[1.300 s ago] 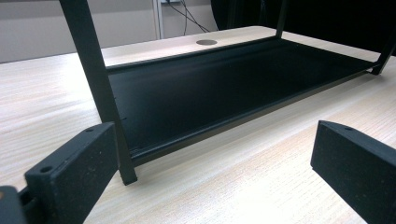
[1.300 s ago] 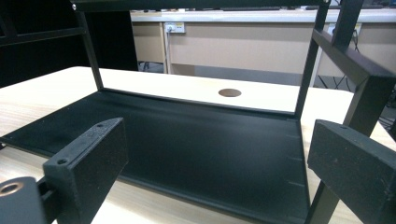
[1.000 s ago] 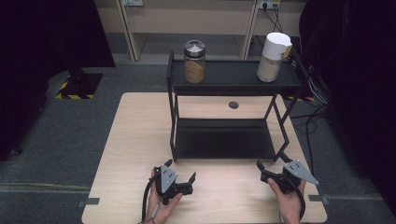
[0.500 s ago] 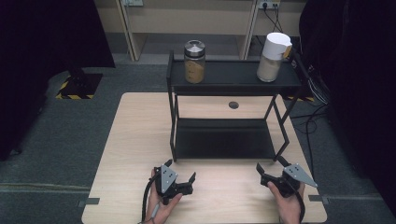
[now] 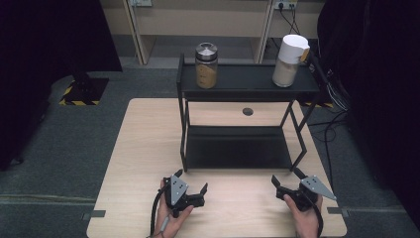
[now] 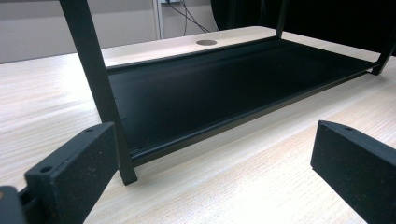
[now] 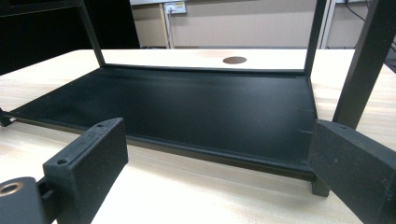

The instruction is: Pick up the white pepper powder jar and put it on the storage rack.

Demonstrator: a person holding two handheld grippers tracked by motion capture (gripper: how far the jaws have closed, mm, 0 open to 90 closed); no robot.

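Presently: both hands rest near the front edge of the worktop (image 5: 148, 144), nothing gripped.
Left hand-held gripper (image 5: 194, 187): low by the front edge, left of the middle; jaws spread wide with only bare wood between them; it looks at the near left leg of the rack.
Right hand-held gripper (image 5: 286, 182): near the front right corner of the worktop; jaws likewise wide and empty, aimed at the near right end of the lower shelf.
Black rack (image 5: 184, 106): a two-level metal stand on the middle of the worktop, reaching towards its back edge.
Lower shelf (image 5: 237, 147): bare; in the left gripper view its front lip (image 6: 224, 128) lies just beyond the jaws.
Glass jar (image 5: 206, 65): metal lid, brown contents, upright on the top shelf towards its left end.
White container (image 5: 290, 60): upright at the right end of the top shelf, pale contents in its lower part, a tan tab near the lid.
Nearest things: the rack's front legs and shelf; both vessels stand well apart from the jaws, higher up and farther back.
Step in hand: as I judge it, a ready position before any reach.
Next move calls for: lifting a hand above the top shelf, squaring the jaws on a vessel's sides, closing without tipping it.
Risk: clipping the shelf rim or uprights on the way up.
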